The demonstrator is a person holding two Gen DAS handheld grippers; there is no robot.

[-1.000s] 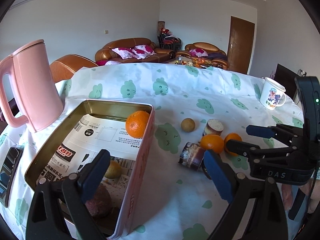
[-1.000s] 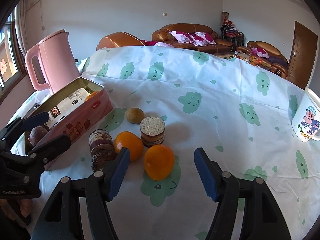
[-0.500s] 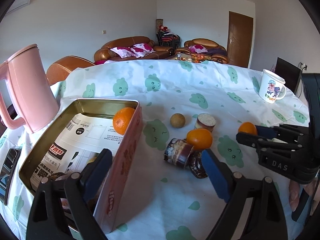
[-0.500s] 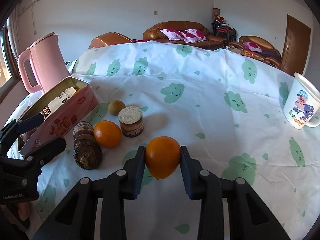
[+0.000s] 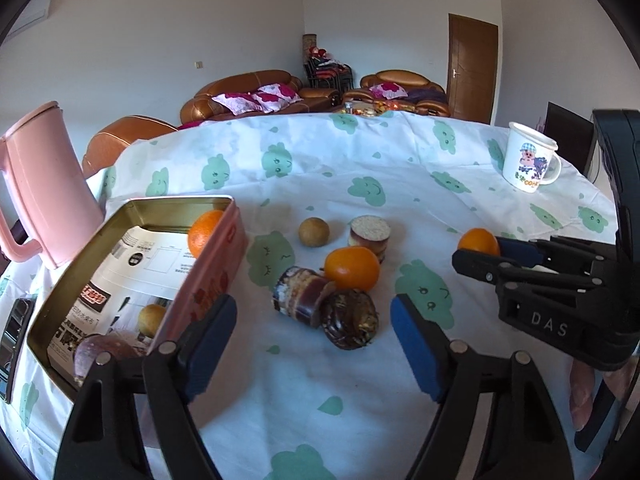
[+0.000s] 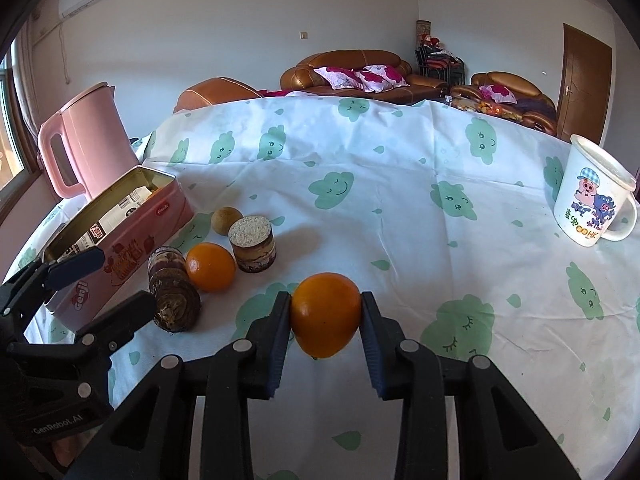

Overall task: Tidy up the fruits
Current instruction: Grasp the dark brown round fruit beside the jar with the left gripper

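Observation:
My right gripper [image 6: 325,312] is shut on an orange [image 6: 325,314] and holds it just above the cloth. In the left wrist view this orange [image 5: 478,242] shows at the right. My left gripper [image 5: 310,320] has its jaws closing, with a dark snack roll [image 5: 350,320] between the fingers, untouched. A second orange [image 5: 352,268] and a small brown fruit [image 5: 314,232] lie just beyond. The pink tin [image 5: 224,264] at the left holds an orange [image 5: 204,232], a yellowish fruit [image 5: 151,318] and a dark purple one [image 5: 96,354].
A layered cake cup [image 5: 370,236] and another snack roll [image 5: 302,296] lie among the fruit. A pink kettle [image 5: 44,192] stands behind the tin. A white cartoon mug [image 5: 528,164] is at the far right. A dark device [image 5: 12,340] lies at the table's left edge.
My right gripper closed on the near orange and drew it away from the other orange and the snacks. My left gripper moved right from over the tin toward the snack rolls, its jaws narrowing.

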